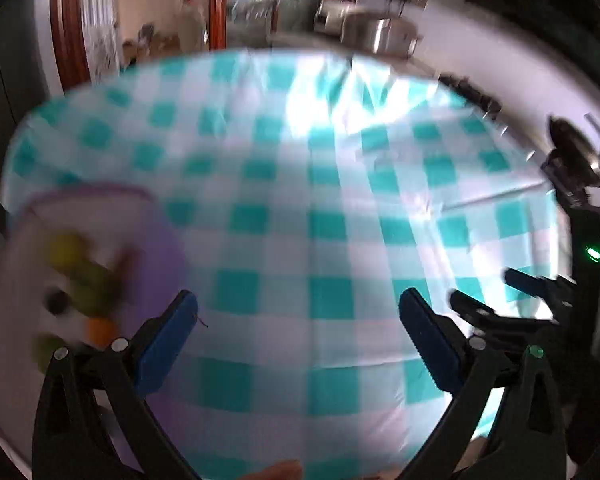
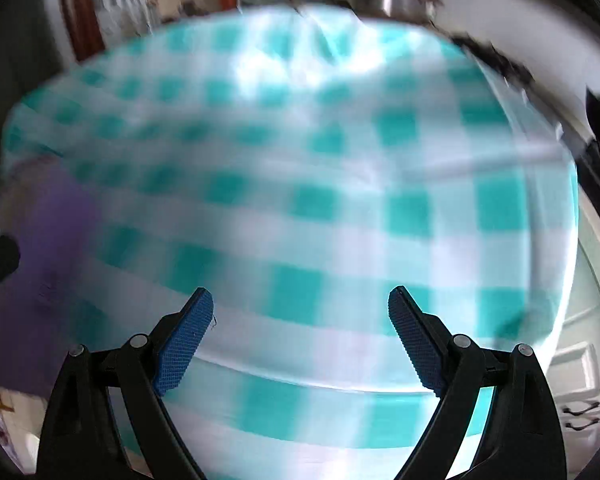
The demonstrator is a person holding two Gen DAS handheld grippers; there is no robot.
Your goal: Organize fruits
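Teal-and-white checked tablecloth (image 1: 300,208) covers the table, kitchen clutter at the far edge; both views motion-blurred. Left gripper (image 1: 298,332) and right gripper (image 2: 300,332) both hover with jaws spread, holding nothing; fruits (image 1: 80,280) lie blurred on a purple-rimmed tray (image 1: 156,240) at near left. Risk: blur suggests fast motion, so a misjudged approach could knock fruit off the tray.

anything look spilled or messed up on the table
Nothing looks spilled. The fruits sit together on the purple-rimmed tray at the left, though blur hides detail. The checked tablecloth is creased and wrinkled toward its far side. Both the left hand-held gripper and right hand-held gripper are open and hold nothing.
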